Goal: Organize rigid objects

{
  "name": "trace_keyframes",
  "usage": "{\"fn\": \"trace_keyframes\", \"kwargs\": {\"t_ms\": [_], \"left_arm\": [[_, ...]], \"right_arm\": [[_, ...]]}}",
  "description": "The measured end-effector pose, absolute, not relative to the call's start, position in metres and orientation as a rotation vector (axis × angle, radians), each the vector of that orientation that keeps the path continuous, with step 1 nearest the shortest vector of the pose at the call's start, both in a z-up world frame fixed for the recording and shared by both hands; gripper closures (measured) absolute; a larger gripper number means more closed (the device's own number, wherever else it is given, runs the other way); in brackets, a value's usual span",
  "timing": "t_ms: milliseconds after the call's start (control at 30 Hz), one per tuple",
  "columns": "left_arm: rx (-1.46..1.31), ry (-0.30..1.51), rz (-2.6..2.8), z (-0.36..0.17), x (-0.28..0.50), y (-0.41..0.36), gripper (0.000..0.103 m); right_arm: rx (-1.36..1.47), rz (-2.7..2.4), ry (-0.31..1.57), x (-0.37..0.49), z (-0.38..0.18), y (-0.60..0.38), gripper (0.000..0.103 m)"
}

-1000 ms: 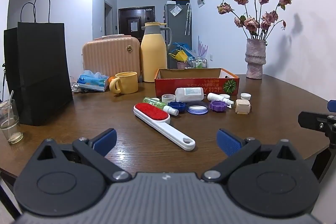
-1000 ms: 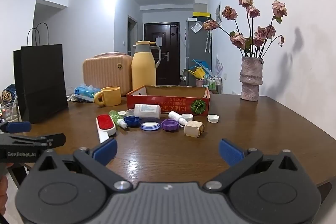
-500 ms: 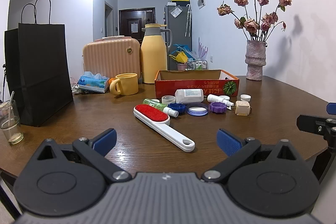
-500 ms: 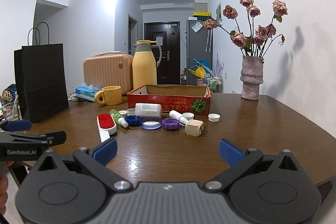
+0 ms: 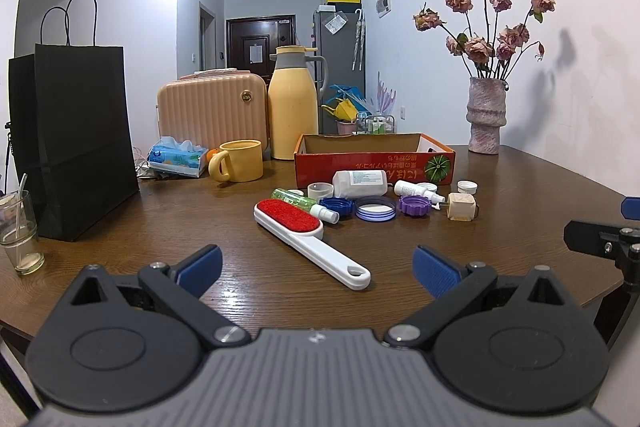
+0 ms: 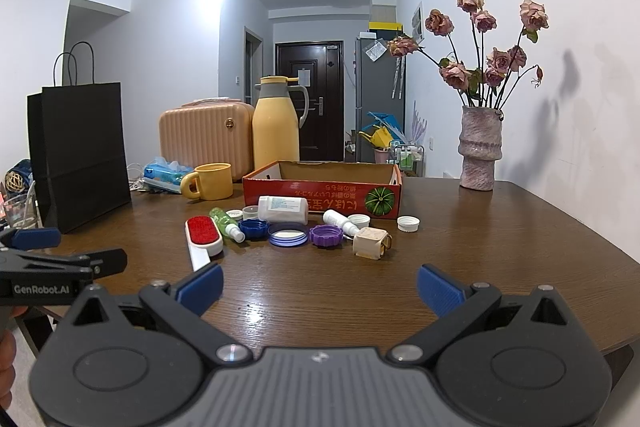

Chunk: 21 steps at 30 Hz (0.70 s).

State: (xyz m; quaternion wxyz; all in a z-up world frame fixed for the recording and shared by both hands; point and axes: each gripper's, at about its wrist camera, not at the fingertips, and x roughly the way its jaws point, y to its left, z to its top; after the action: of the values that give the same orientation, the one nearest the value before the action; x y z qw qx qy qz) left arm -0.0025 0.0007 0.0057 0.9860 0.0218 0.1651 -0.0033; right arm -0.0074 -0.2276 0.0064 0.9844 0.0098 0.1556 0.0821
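A red cardboard box (image 5: pixel 374 163) (image 6: pixel 320 197) stands open on the brown table (image 5: pixel 160 227). In front of it lie a white lint brush with a red pad (image 5: pixel 308 237) (image 6: pixel 203 237), a green spray bottle (image 5: pixel 304 205), a white pill bottle (image 5: pixel 360 183), blue and purple lids (image 5: pixel 414 205) and a wooden cube (image 5: pixel 461 211) (image 6: pixel 371 243). My left gripper (image 5: pixel 316 267) is open at the near table edge, just short of the brush handle. My right gripper (image 6: pixel 320 285) is open too, holding nothing, near the front edge.
A black paper bag (image 5: pixel 78 139) and a glass (image 5: pixel 18 233) stand at the left. Behind are a peach case (image 5: pixel 212 113), yellow jug (image 5: pixel 293 109), yellow mug (image 5: pixel 239 161) and tissue pack (image 5: pixel 176 157). A vase of dried roses (image 5: pixel 486 121) sits back right.
Both views have shifted very slightly; the objects on the table lie where they were and both grippers stay open.
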Motion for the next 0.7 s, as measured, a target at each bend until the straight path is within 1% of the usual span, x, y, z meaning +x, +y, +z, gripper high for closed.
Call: {"fn": "trace_keyframes", "kwargs": {"t_ms": [700], "left_arm": [[0.043, 0.328, -0.005, 0.0077, -0.0045, -0.0001, 0.0]], "right_arm": [[0.02, 0.167, 0.314, -0.0075, 0.0064, -0.2275, 0.0]]}}
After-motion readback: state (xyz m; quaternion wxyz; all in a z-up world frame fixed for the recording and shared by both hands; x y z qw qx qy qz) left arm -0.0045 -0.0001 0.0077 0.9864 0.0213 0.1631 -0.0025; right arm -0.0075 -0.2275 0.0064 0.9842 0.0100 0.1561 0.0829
